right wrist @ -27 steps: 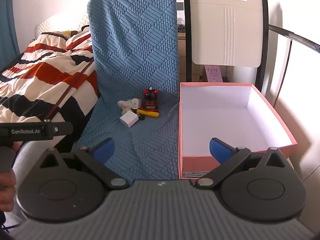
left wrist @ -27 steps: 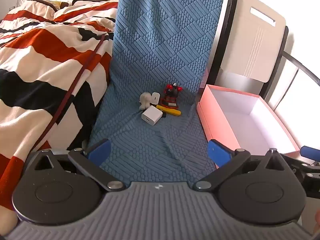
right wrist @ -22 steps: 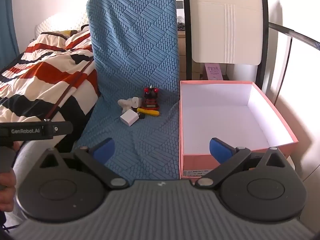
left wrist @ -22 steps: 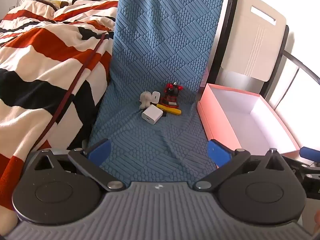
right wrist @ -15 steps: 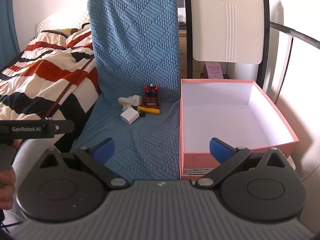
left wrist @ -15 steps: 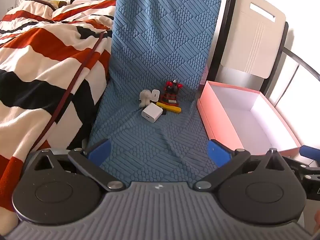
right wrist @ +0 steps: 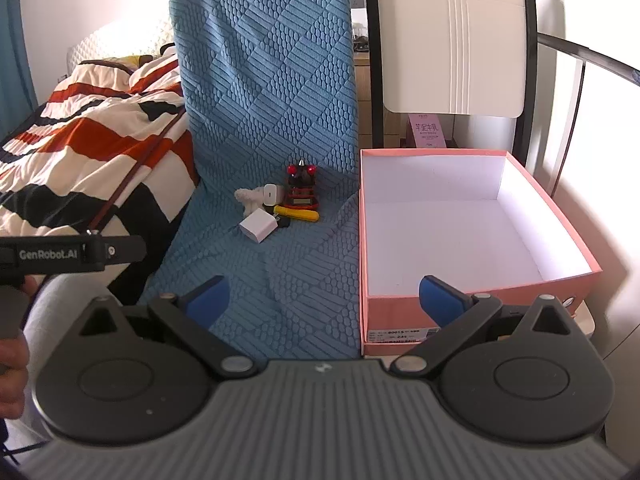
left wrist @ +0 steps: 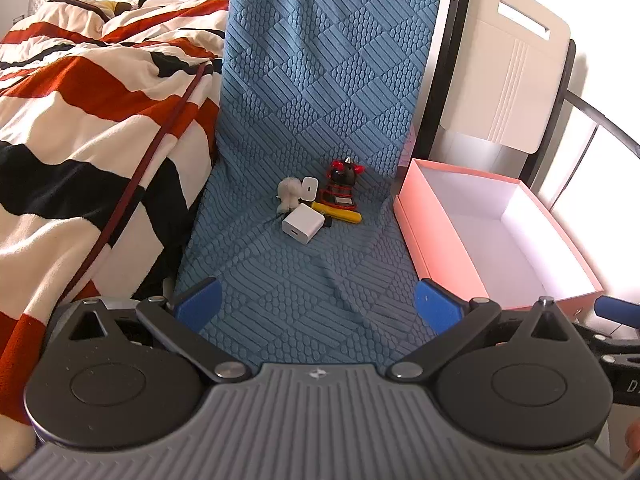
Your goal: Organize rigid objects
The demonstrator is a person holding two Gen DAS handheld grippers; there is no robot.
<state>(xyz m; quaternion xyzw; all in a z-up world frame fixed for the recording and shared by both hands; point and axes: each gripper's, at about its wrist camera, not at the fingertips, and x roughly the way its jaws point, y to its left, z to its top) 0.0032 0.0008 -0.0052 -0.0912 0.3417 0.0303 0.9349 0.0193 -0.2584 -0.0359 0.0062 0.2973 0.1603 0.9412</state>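
A small pile lies at the back of the blue-covered chair seat (left wrist: 304,280): a white charger cube (left wrist: 303,224), a smaller white plug (left wrist: 309,189), a white fluffy figure (left wrist: 289,194), a black-and-red toy (left wrist: 342,190) and a yellow tool (left wrist: 340,213). The same pile shows in the right wrist view, with the charger cube (right wrist: 259,226), the toy (right wrist: 301,190) and the yellow tool (right wrist: 299,213). An open pink box (right wrist: 472,304) with a white inside stands right of the seat; it also shows in the left wrist view (left wrist: 448,256). My left gripper (left wrist: 318,302) and right gripper (right wrist: 326,298) are open, empty and well short of the pile.
A bed with a striped red, black and white blanket (left wrist: 88,120) lies to the left. A white chair back (right wrist: 452,40) stands behind the box. A black rail (right wrist: 588,56) runs at the right. The left gripper's body (right wrist: 68,254) shows at the left of the right wrist view.
Both grippers have drifted slightly forward and shifted view a little. The pile and box have not moved. Both stay open.
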